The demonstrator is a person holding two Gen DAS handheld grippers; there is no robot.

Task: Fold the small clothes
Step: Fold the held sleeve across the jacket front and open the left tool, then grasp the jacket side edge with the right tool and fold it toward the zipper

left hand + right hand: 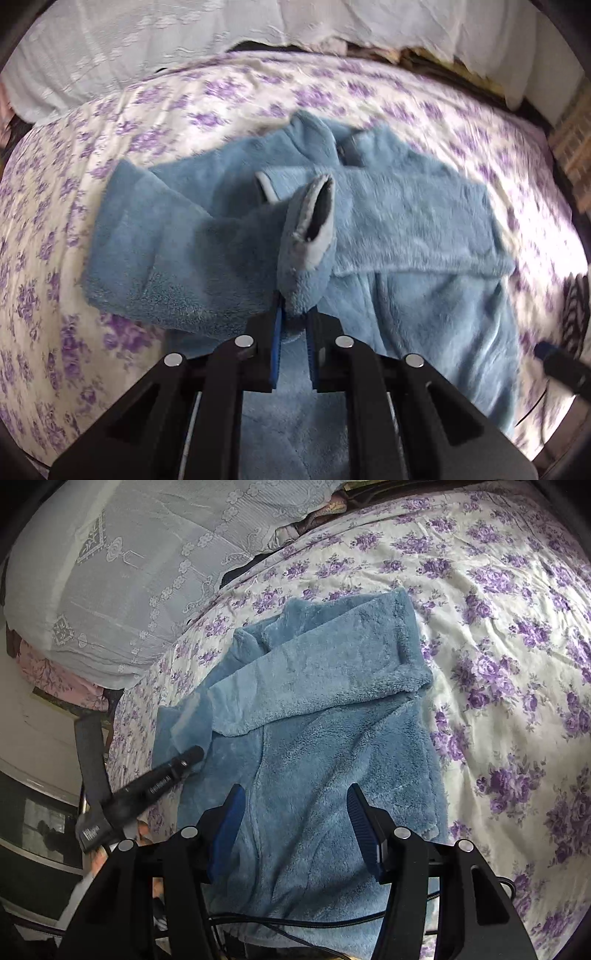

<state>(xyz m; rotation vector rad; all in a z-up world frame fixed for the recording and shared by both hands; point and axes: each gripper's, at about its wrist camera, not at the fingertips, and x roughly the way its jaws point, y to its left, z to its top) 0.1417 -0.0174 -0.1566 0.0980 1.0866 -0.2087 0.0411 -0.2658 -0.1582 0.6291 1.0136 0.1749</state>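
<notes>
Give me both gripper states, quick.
Left gripper: closed on the sleeve of the blue garment.
Right gripper: open, holding nothing, above the garment.

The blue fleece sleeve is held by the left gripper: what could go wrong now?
1. The left gripper pinches only the sleeve near its cuff, so the thick fleece may slip out.
2. The right gripper hangs open above the jacket body, so pulling the sleeve may drag the whole garment.
</notes>
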